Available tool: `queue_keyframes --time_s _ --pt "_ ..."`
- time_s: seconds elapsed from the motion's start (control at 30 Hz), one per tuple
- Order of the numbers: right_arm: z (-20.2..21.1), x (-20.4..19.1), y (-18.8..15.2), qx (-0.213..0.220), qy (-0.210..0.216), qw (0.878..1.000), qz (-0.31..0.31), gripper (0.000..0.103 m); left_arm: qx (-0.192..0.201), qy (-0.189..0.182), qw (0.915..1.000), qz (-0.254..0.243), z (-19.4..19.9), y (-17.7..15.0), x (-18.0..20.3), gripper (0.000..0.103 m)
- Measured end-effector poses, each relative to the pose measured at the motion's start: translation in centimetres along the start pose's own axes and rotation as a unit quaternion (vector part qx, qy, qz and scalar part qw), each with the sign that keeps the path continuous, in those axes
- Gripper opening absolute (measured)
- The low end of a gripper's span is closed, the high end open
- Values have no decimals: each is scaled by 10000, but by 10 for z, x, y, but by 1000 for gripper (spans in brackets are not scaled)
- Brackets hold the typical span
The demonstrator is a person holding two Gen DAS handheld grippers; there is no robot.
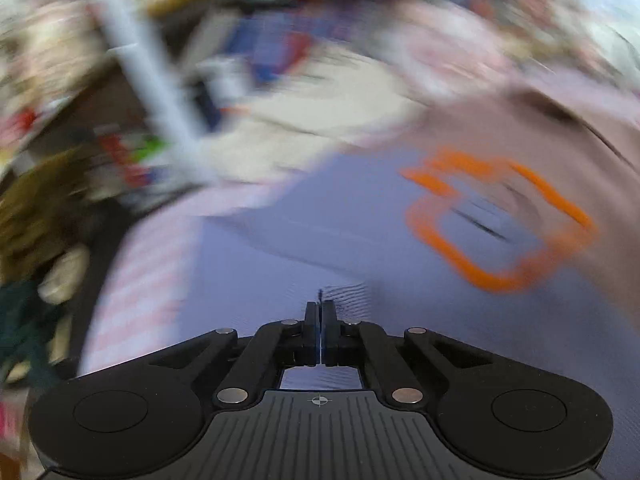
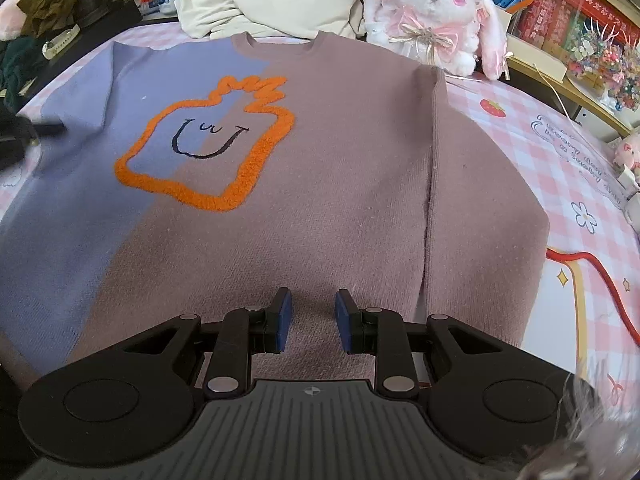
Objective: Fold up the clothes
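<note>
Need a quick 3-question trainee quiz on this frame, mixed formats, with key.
1. True or false: the right gripper has its jaws apart above the sweater.
2. Multiple choice: the sweater's orange outline frames what? A) a star B) a smiling face C) a number
3. Fill in: the left gripper has its jaws closed on the ____ half of the sweater.

Key: 1 true; 2 B; 3 lavender. In the right wrist view the plush bunny sits beyond the collar, and the sweater's right sleeve is already folded in along the body.
</note>
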State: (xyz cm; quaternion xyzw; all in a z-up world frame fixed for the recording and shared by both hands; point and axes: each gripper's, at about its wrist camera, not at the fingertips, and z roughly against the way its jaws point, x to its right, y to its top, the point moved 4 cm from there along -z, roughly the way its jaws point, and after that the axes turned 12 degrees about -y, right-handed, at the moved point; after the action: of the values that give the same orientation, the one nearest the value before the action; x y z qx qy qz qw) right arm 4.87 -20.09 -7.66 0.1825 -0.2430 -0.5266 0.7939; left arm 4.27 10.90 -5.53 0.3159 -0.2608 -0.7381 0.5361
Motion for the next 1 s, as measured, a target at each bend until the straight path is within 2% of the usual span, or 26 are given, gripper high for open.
queue_keyframes --time_s 0.1,0.2,0.3,0.33,0.4,0.43,0.5,0.53,0.6,0.63,0.7,0.77,0.9,1.0 --pt "0 -1 1 -37 -43 10000 -8 24 159 854 9943 618 15 1 -76 2" --pt "0 -1 1 -54 -51 10000 -7 24 278 1673 9788 1152 30 1 -147 2" --pt "0 -2 2 -68 -67 10000 -13 24 113 2225 9664 1279 34 -5 -181 5" --pt "0 -3 2 -70 -82 9999 -19 24 -9 2356 9623 1359 33 -8 -189 5" --pt "0 -4 2 -69 -117 9999 -44 24 -229 2475 9575 1464 30 -11 -193 12" --pt "0 -4 1 -66 -138 9999 -64 24 -227 2414 9588 1479 30 -11 -188 14" --pt "0 -5 1 -40 -209 9997 -149 25 -6 2007 9688 1456 30 -5 -164 21" --pt "0 -6 0 -23 -244 9995 -184 24 107 1725 9742 1451 29 -2 -149 22" --pt "3 -6 -2 21 -355 9991 -247 26 256 838 9858 1435 22 3 -109 22" --pt "4 -6 -2 20 -404 9988 -286 30 289 384 9884 1443 19 5 -89 22" --pt "13 2 -7 76 -489 9975 -495 30 277 -433 9870 1524 12 6 -48 22" --pt "23 15 -15 124 -647 9958 -641 30 228 -985 9824 1569 6 6 -13 22" --pt "33 35 -28 110 -985 9947 -270 30 -25 -1441 9798 1384 -1 5 35 22" --pt "34 48 -35 69 -1110 9938 -36 29 -198 -1502 9830 1040 -3 2 64 22"
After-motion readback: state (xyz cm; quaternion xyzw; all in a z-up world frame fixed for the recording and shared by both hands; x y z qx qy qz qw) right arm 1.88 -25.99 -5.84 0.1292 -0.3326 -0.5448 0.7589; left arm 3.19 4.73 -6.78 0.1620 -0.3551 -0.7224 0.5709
